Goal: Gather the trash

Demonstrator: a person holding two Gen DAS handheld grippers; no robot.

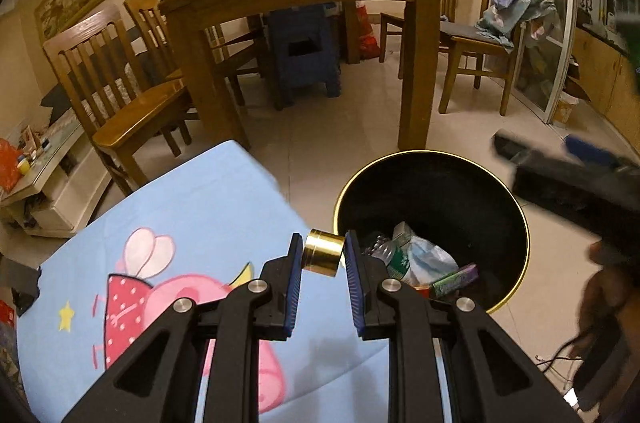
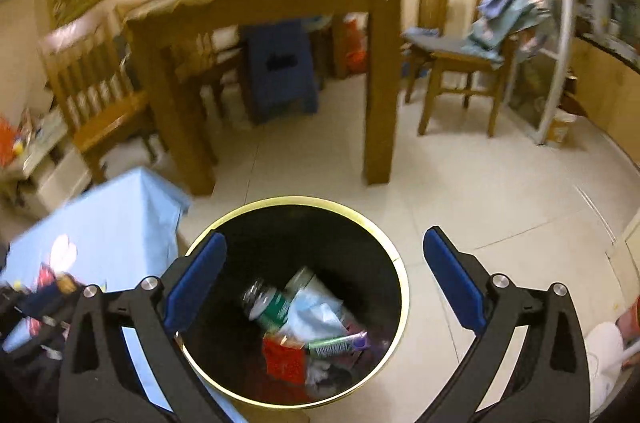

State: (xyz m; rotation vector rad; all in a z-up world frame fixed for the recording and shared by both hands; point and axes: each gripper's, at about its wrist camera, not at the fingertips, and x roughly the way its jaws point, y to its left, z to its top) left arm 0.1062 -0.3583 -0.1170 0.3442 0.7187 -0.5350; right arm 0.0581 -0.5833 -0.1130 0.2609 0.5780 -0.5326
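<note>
Left wrist view showed the left gripper (image 1: pixel 323 257) pinching a small gold cap (image 1: pixel 323 252) between its pads, at the near rim of the black bin (image 1: pixel 516 207), beside the blue cloth (image 1: pixel 200 207). Right gripper (image 2: pixel 324 287) hung wide apart over the bin (image 2: pixel 402 287), holding nothing, above a bottle (image 2: pixel 268 305) and wrappers.

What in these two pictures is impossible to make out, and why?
- Bin bottom: right wrist view, covered by the trash; labels smeared by blur.
- Gold cap, far end: left wrist view, pressed against the left gripper pad.
- Right gripper: left wrist view, blurred, cut by the edge.
- Cartoon cloth: both views, drawing partly behind the grippers.
</note>
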